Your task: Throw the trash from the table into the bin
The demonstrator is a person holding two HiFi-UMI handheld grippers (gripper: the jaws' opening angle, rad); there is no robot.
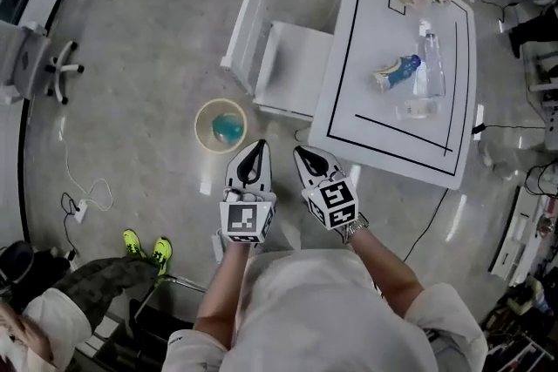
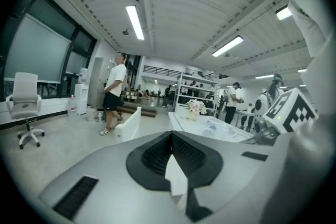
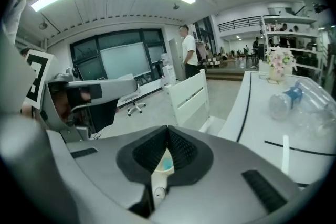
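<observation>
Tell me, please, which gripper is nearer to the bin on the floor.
Left. The left gripper has its tip just lower right of the bin in the head view; the right gripper sits farther right, nearer the table.

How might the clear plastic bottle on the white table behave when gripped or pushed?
The clear plastic bottle looks empty, so probably light. Its thin walls may buckle when squeezed. It seems to lie on its side, so a push could roll it.

Floor (image 1: 139, 144) polished, glossy (light glints on it); table (image 1: 375, 30) smooth white; bottle (image 1: 429, 65) clear plastic; bin (image 1: 199, 123) pale plastic.
</observation>
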